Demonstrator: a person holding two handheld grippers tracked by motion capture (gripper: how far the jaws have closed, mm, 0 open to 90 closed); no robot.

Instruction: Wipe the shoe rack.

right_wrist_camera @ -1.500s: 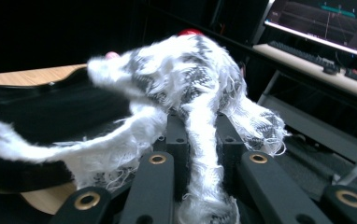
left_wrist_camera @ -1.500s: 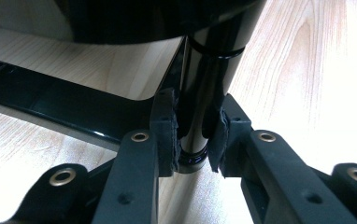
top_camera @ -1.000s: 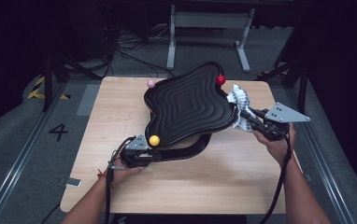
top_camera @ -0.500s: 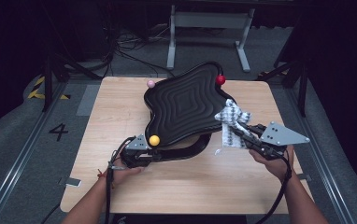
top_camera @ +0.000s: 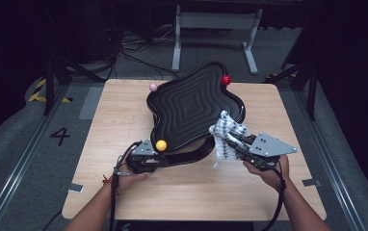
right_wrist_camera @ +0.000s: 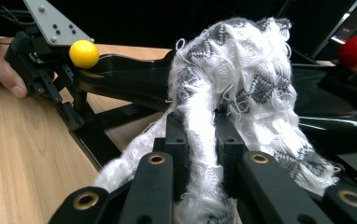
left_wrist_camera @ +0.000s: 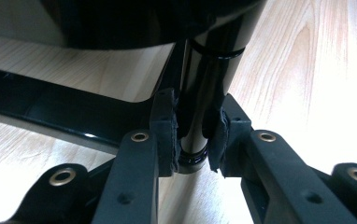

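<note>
Your right gripper (top_camera: 231, 139), clenched on the cloth (top_camera: 226, 132), lay just right of the tray (top_camera: 191, 103); left gripper (top_camera: 157, 161) clasped its leg (left_wrist_camera: 200, 93).

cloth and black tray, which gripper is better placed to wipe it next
Right. The right gripper is shut on the cloth, which hangs at the wavy black tray's near-right edge. The left gripper is clamped on the tray's stand post, steadying it.

Glossy black plastic tray (top_camera: 191, 103), frayed woven cloth (right_wrist_camera: 242, 88), matt pale wooden table (top_camera: 124, 110).
</note>
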